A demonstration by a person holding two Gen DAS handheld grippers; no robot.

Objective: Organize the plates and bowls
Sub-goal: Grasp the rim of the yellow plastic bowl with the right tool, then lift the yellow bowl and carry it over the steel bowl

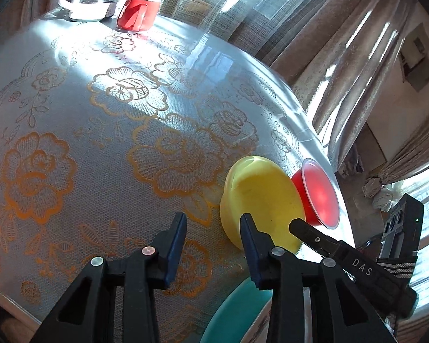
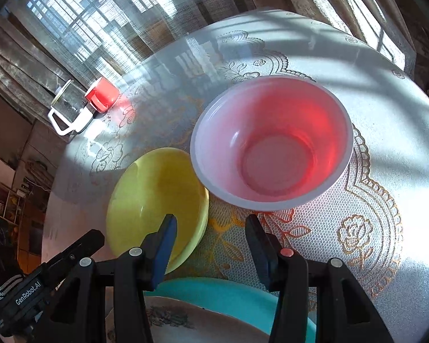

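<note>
Bowls, two in number, stand upright on the table (image 1: pixel 71 100), which is covered by a glossy lace-patterned cloth with orange floral outlines.

Left wrist view: the left gripper (image 1: pixel 213 247) points downward over the cloth, its two black fingers with blue pads apart and nothing between them; the right-hand pad overlaps the near rim of the yellow bowl (image 1: pixel 260 200), but contact cannot be told. Just beyond the yellow bowl, beside the table edge, stands the red bowl (image 1: pixel 317 194), with a pale translucent rim. Part of the right gripper's black body enters from the right of the yellow bowl. A teal plate (image 1: pixel 237 311) shows as one arc nearer the camera than the yellow bowl. Far across the table from the yellow bowl stand one red mug (image 1: pixel 137 13) and one white-framed glass jug (image 1: pixel 85 3).

Right wrist view: the right gripper (image 2: pixel 211 247) tilts downward, its fingers apart above bare cloth, clamping nothing. The red bowl (image 2: pixel 271 145), round, smooth, pink-white inside, lies beyond the gripper; the yellow bowl (image 2: pixel 157 203) is just left of it, the rims very close. Nearer than the yellow bowl lies the teal plate (image 2: pixel 231 297), with one pale patterned plate (image 2: pixel 180 323) stacked on it. The mug (image 2: pixel 103 94) and jug (image 2: pixel 68 108) stand far left of the red bowl.
</note>
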